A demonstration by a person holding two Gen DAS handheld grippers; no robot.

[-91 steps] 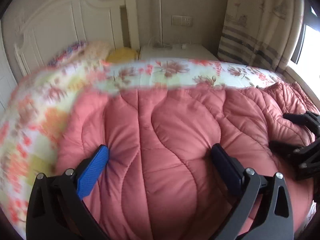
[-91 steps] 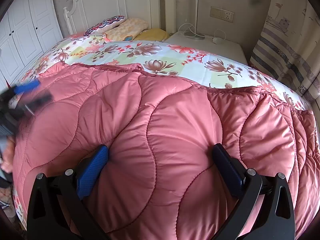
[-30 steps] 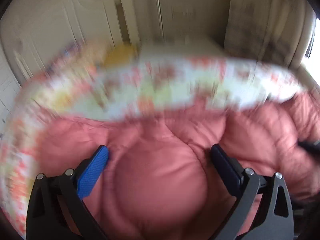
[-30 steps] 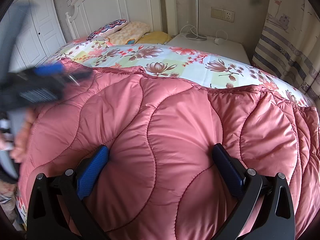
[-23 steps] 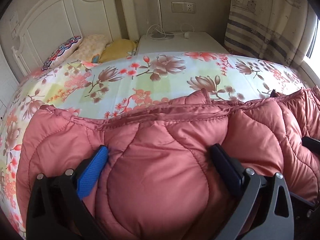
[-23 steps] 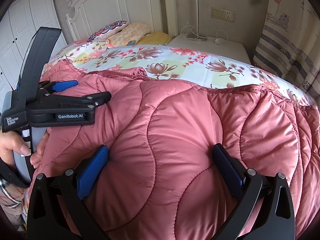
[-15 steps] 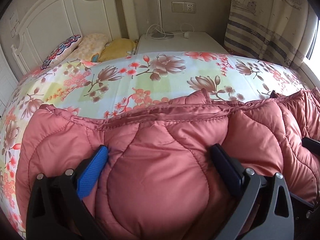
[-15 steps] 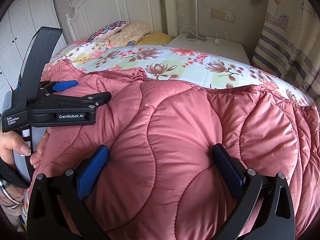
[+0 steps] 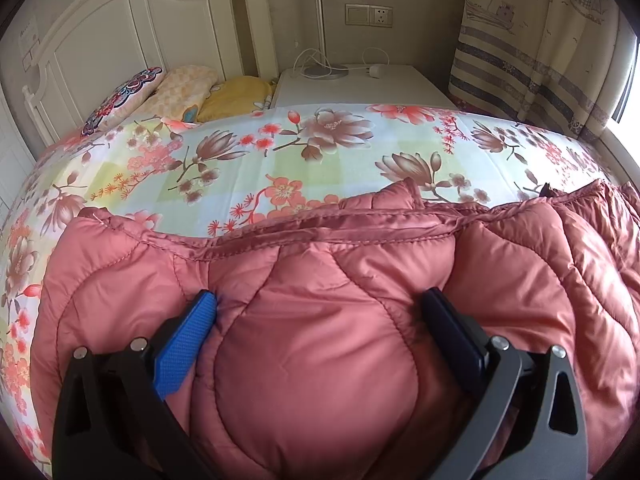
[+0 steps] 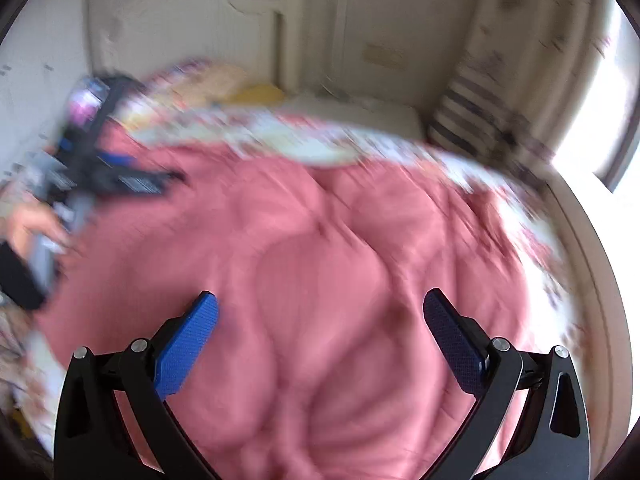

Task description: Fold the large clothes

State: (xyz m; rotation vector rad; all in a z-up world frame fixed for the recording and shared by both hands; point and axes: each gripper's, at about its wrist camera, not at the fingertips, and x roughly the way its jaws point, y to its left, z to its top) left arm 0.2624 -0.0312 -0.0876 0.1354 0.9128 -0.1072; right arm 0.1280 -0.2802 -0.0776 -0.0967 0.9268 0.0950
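Bed [image 9: 280, 160] w/ pink coat [image 9: 320, 340]; both claws wide.

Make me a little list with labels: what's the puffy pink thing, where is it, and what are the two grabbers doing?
garment: pink quilted coat
location: on the floral bedsheet
left gripper: wide apart, padding bulging between its fingers
right gripper: wide apart over the coat, view blurred
behind: pillows, nightstand

Right wrist view motion-blurred, pink coat [image 10: 320, 260] seams smeared, bedsheet [image 10: 280, 136] flowers unreadable
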